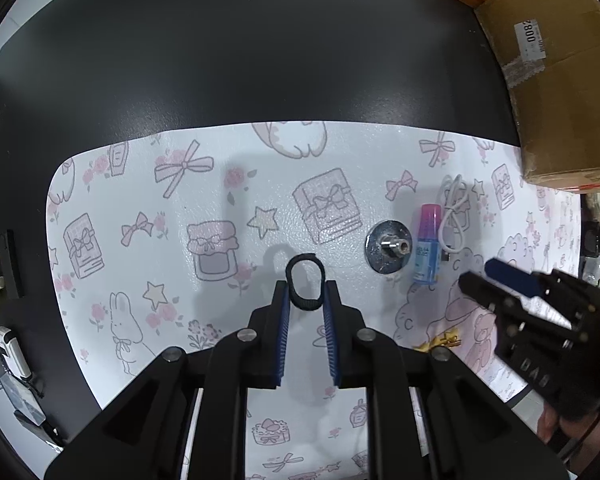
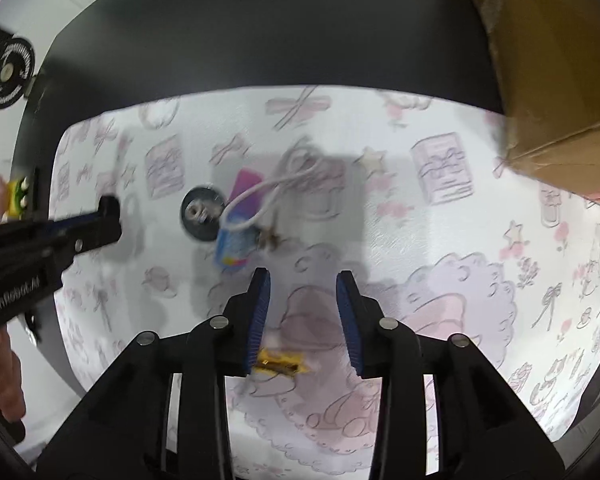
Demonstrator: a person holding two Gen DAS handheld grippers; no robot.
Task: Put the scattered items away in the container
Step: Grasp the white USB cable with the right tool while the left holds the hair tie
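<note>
Black fabric loop (image 1: 304, 282) sits pinched between the blue pads of the left gripper (image 1: 305, 292), lifted above the patterned mat (image 1: 140, 184). To its right on the mat lie a round metal disc (image 1: 388, 249) with a threaded stub, a pink-capped blue bottle (image 1: 427, 246) just beside it, and a coiled white cable (image 1: 454, 216) next to the bottle. Small gold pieces (image 2: 280, 362) rest on the mat beneath the right gripper (image 2: 304, 304) — its jaws spread apart, holding nothing. A cardboard box (image 1: 556, 80) stands at the mat's far right corner.
</note>
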